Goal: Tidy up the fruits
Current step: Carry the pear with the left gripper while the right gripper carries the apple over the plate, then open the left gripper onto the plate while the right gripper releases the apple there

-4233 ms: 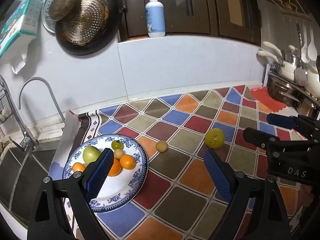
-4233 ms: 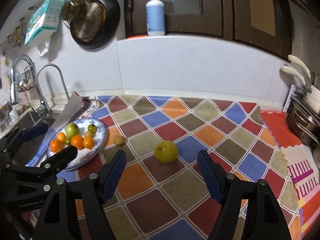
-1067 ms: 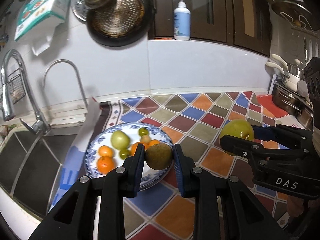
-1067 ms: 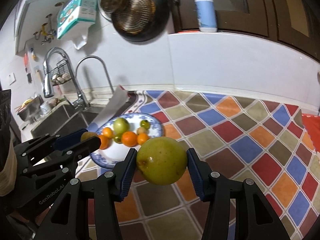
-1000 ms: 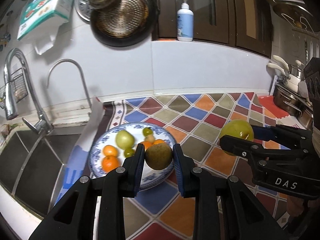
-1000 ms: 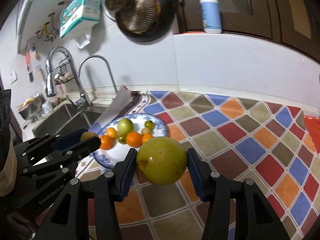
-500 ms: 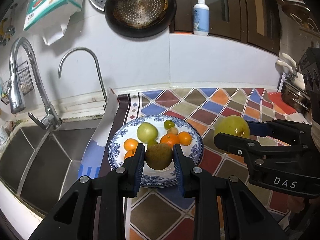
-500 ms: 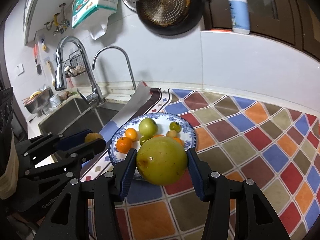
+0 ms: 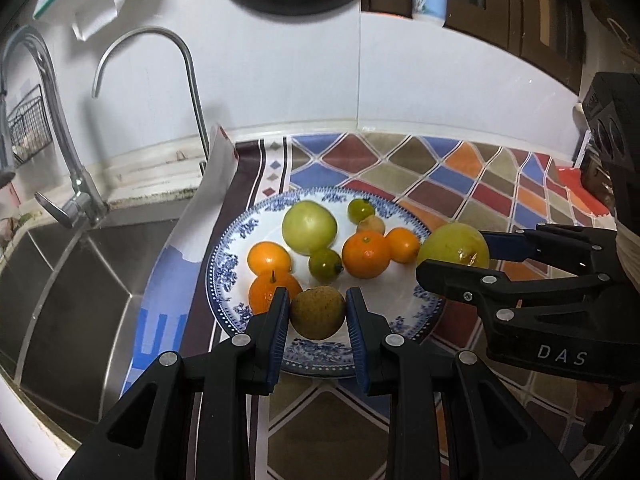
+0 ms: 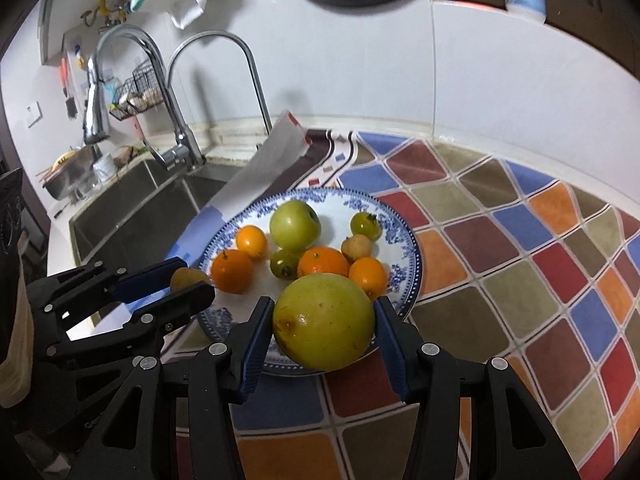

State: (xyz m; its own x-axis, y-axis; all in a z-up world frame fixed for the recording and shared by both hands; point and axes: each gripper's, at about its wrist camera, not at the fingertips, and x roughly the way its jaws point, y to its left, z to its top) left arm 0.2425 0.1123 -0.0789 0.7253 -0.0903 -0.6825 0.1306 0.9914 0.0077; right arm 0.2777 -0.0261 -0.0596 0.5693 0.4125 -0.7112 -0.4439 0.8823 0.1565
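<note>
1. Kitchen counter under a patchwork-tiled mat, sink to one side; a blue-rimmed plate (image 9: 408, 216) of small fruit sits by the sink.
2. Left gripper (image 9: 318, 314) is clamped on a brown fruit (image 9: 318, 312) over the plate's near rim.
3. Right gripper (image 10: 323, 332) pinches a large green fruit (image 10: 324, 322) above the plate's near-right edge.
4. Bare plate lies just ahead and below each gripper; the left one is closer to it.
5. Against four seconds ago, both fruits have left the mat and both jaws, then empty, now grip.

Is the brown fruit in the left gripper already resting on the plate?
Cannot tell: brown fruit is clamped in left gripper above the plate; contact hidden.
</note>
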